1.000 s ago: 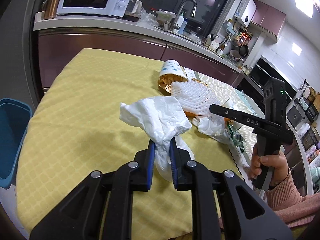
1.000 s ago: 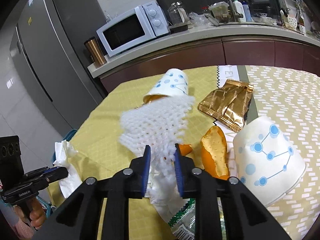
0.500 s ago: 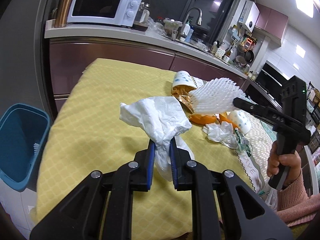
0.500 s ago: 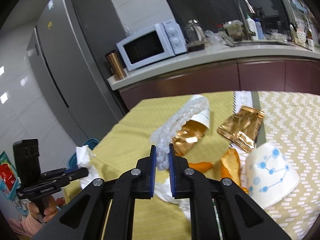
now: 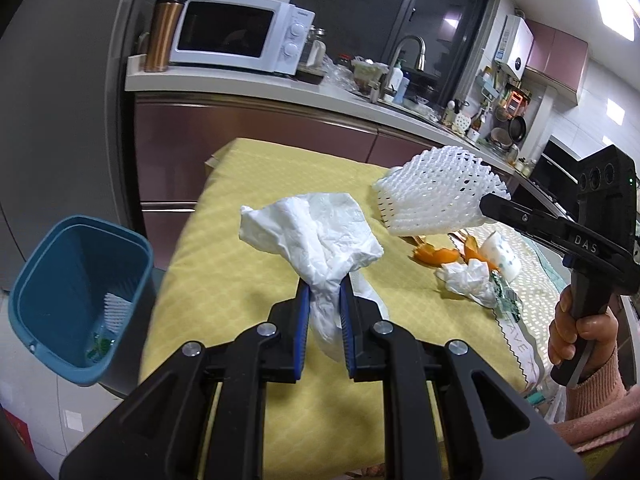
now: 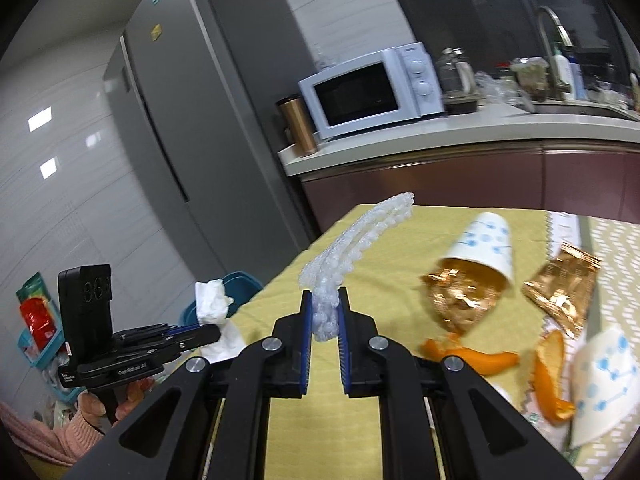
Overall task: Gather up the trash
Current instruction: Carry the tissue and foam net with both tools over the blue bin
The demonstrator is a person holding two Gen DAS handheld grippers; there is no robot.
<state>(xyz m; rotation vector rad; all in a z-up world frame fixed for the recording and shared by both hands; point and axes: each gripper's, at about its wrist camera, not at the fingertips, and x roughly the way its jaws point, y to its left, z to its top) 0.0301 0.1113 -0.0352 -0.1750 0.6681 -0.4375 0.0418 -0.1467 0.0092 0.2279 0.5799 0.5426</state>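
Note:
My left gripper [image 5: 325,292] is shut on a crumpled white tissue [image 5: 316,236], held above the yellow tablecloth [image 5: 256,184]. My right gripper [image 6: 324,304] is shut on a white foam fruit net [image 6: 352,240], lifted off the table; in the left wrist view that net [image 5: 436,196] hangs from the right gripper [image 5: 486,204] at the right. A blue trash bin [image 5: 76,292] stands on the floor off the table's left edge, with a bit of trash at its bottom. The left gripper [image 6: 212,330] with its tissue [image 6: 212,302] shows low at the left in the right wrist view.
On the table lie orange peels [image 6: 472,356], two paper cups [image 6: 484,244] [image 6: 600,380], gold foil wrappers [image 6: 560,292] and another crumpled tissue [image 5: 468,280]. A counter with a microwave [image 5: 236,36] and sink runs behind. A grey fridge [image 6: 208,120] stands beside it.
Both grippers have risen and drawn back from the table with their loads. The foam net was lifted off the cup and peels, and the blue bin has come further into view.

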